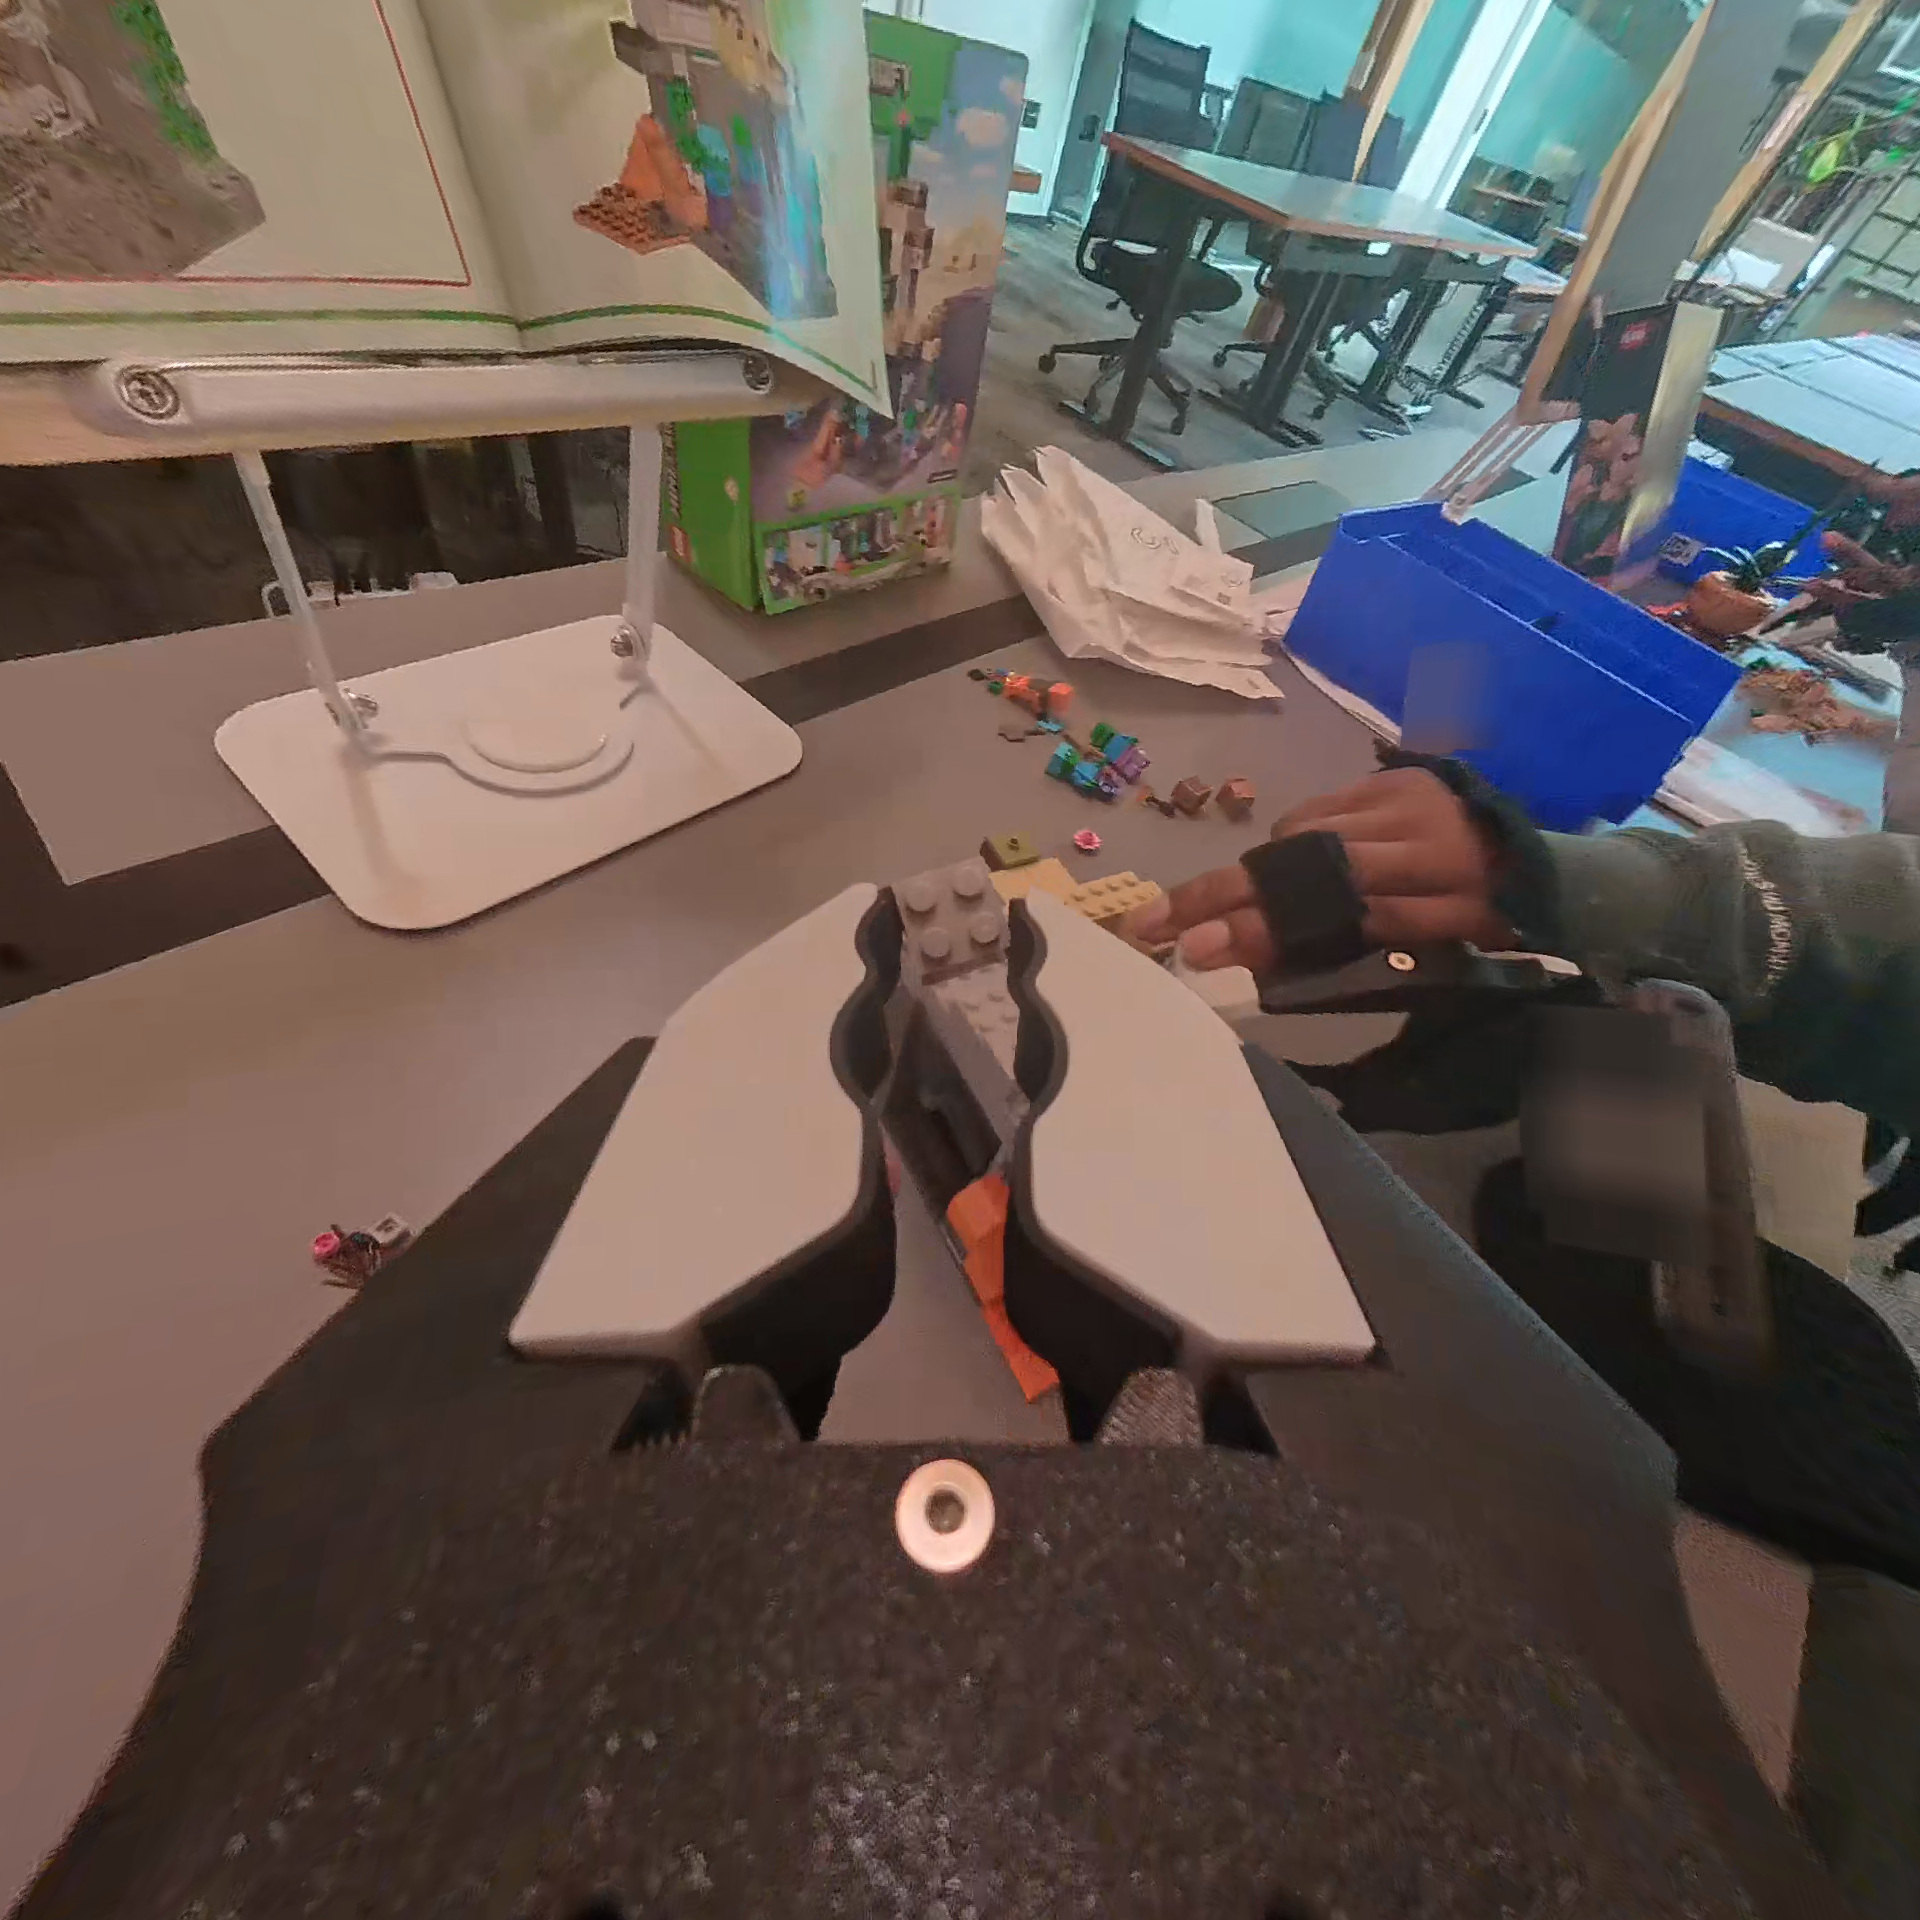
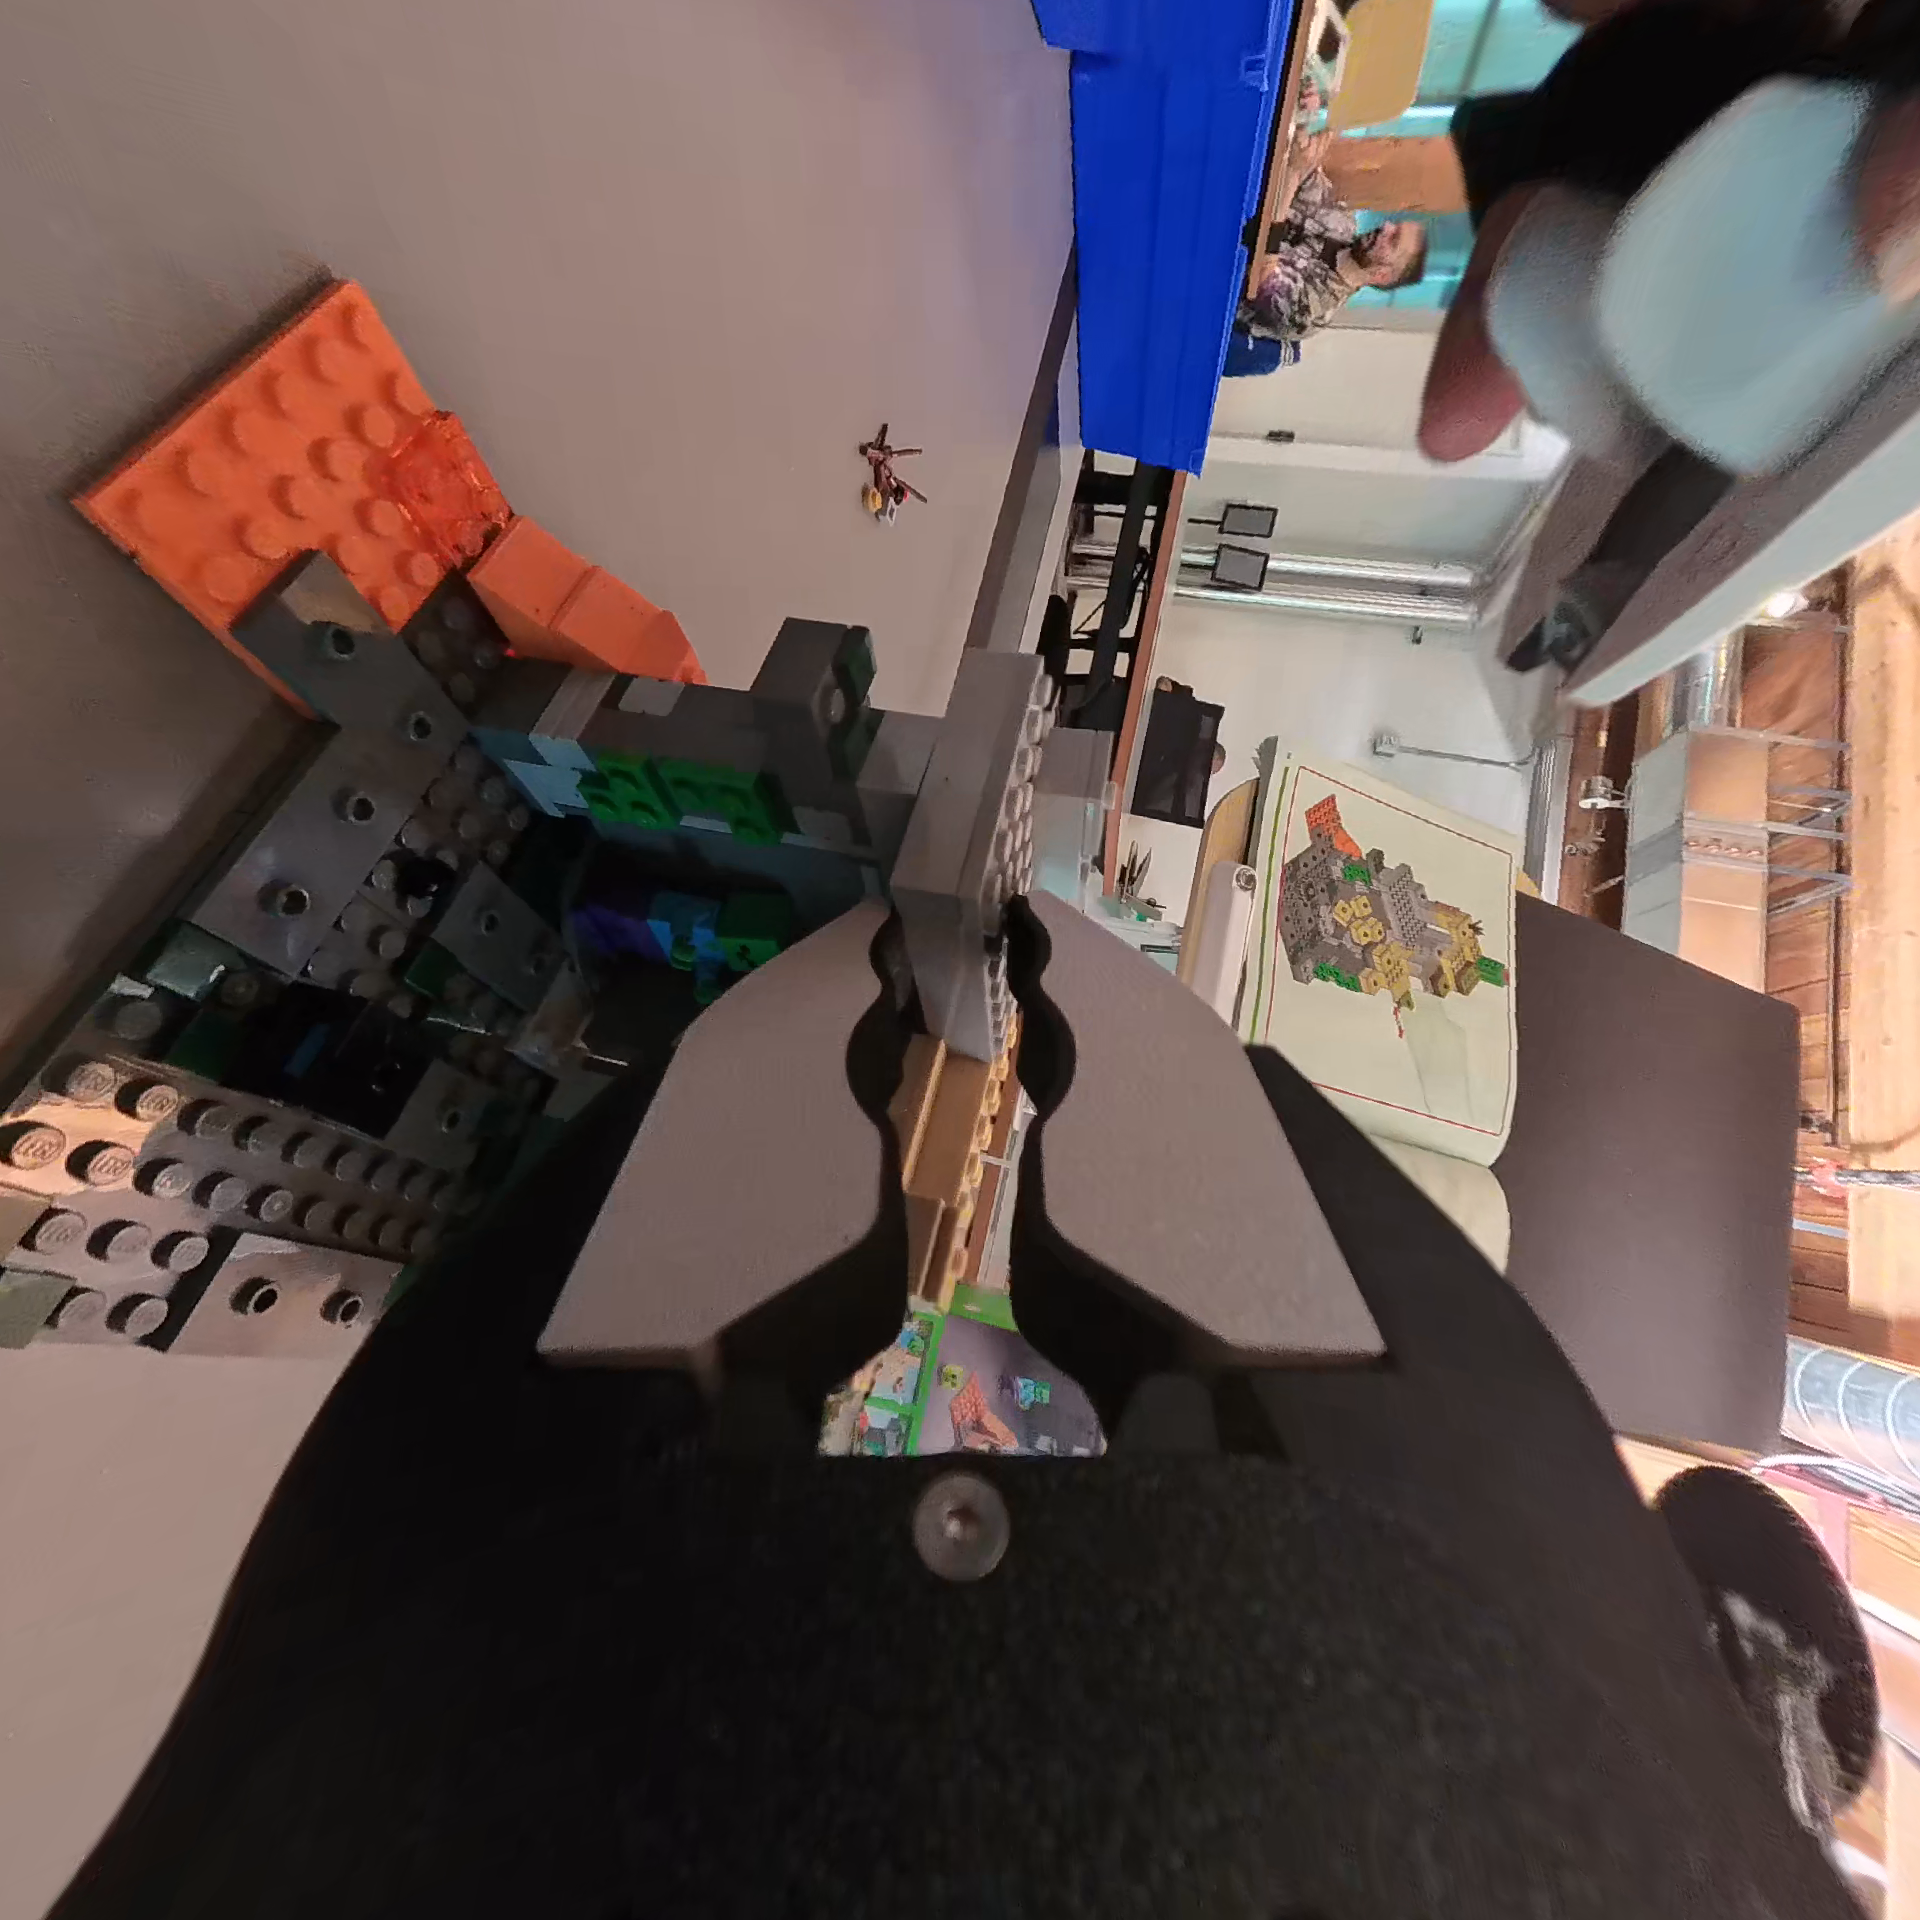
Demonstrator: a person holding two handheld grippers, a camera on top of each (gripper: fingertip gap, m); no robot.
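The left gripper [image 1: 951, 935] clamps a grey brick assembly [image 1: 961, 997], long axis along its fingers (orange end rearward); the right gripper [image 2: 951, 935] pinches the grey-and-tan wall [image 2: 971, 935] of the model, off the bench.

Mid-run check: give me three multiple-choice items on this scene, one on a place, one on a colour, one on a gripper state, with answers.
1. Where does the open instruction booklet rest?
A. On a white stand
B. Flat on the table
C. Inside the bin

2. What colour is the bin?
A. Red
B. Blue
C. Yellow

3. What is the left gripper doing?
A. Open, empty
B. Shut on a grey brick build
C. Shut on paper

Answers: A, the booklet sits raised on the stand's ledge; B, its walls are blue; B, studded grey bricks sit clamped between the fingers.
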